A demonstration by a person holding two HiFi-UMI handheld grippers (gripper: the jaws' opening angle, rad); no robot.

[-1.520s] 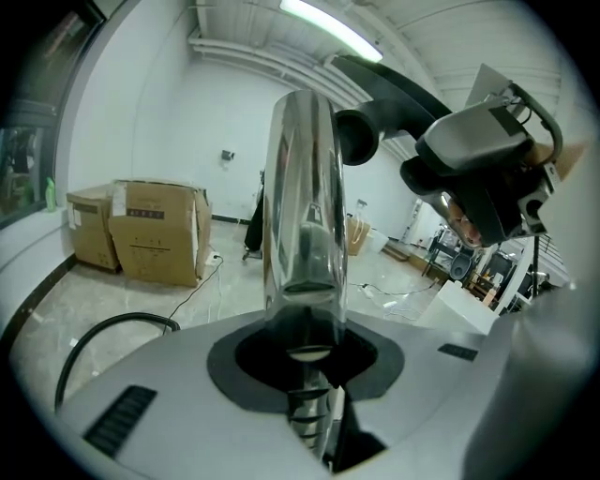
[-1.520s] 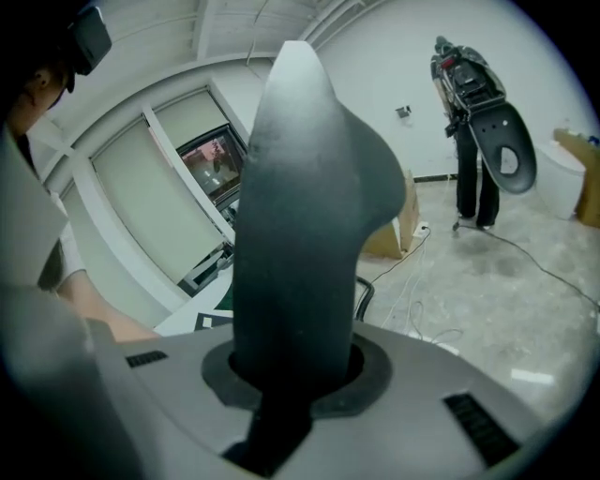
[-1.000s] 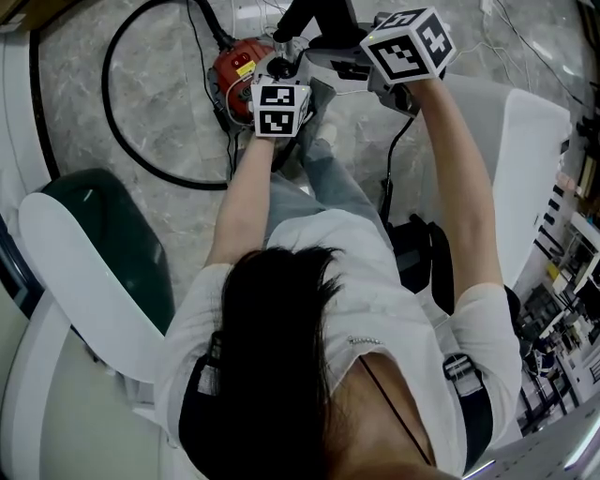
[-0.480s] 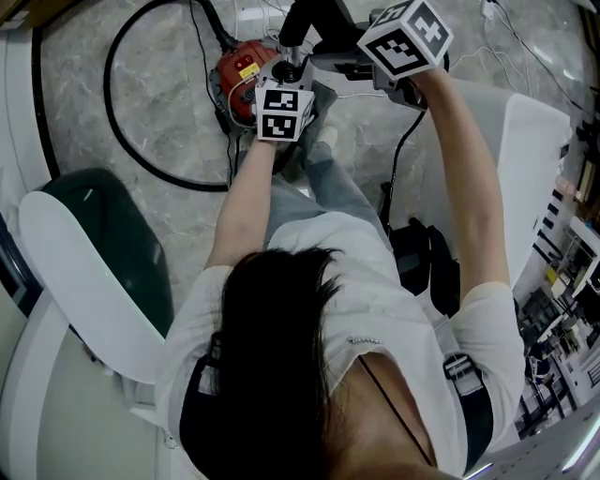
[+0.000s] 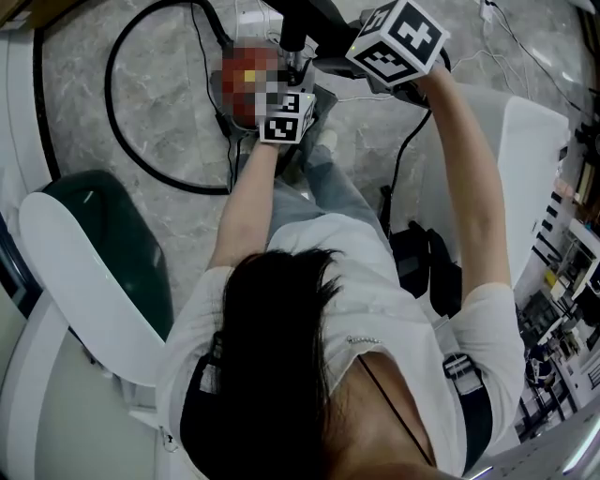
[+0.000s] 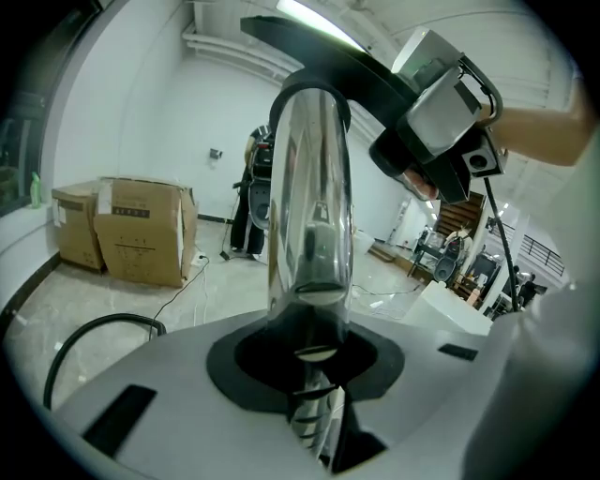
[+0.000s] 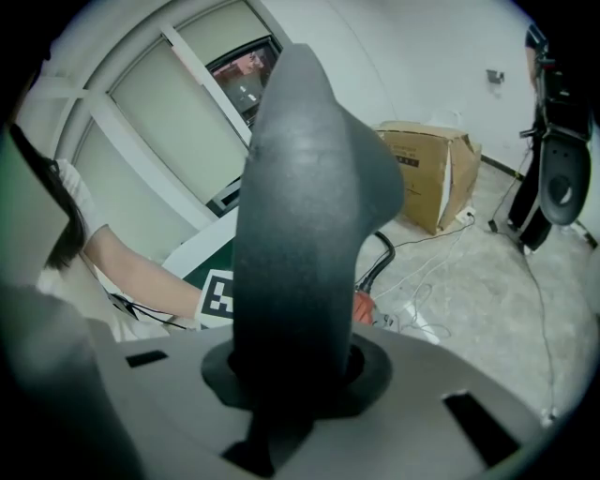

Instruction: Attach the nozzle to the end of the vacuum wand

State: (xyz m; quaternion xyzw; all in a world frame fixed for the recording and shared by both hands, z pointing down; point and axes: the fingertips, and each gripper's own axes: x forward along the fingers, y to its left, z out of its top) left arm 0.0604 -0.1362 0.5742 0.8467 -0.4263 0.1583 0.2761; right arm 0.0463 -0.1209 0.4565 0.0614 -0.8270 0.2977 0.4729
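Note:
My left gripper (image 6: 314,380) is shut on the chrome vacuum wand (image 6: 309,206), which stands up out of its jaws. Over the wand's top end sits the dark nozzle (image 6: 323,56), with my right gripper (image 6: 441,112) on its far side. In the right gripper view the grey-black nozzle (image 7: 300,216) fills the middle, and the right gripper (image 7: 286,380) is shut on it. From the head view both grippers meet at the top: the left gripper (image 5: 292,89) under the nozzle (image 5: 300,19), the right gripper (image 5: 361,56) beside it. Whether the nozzle is fully seated cannot be told.
The red vacuum body (image 5: 246,80) lies on the floor under a mosaic patch, its black hose (image 5: 117,112) looping left. Cardboard boxes (image 6: 127,230) stand by the wall. A green-and-white chair (image 5: 94,244) is at the left and a white unit (image 5: 534,150) at the right. Cables trail on the floor.
The right gripper has rolled and tilted, its marker cube shifting left and up, carrying the nozzle over the wand's end. The left gripper has kept its place on the wand.

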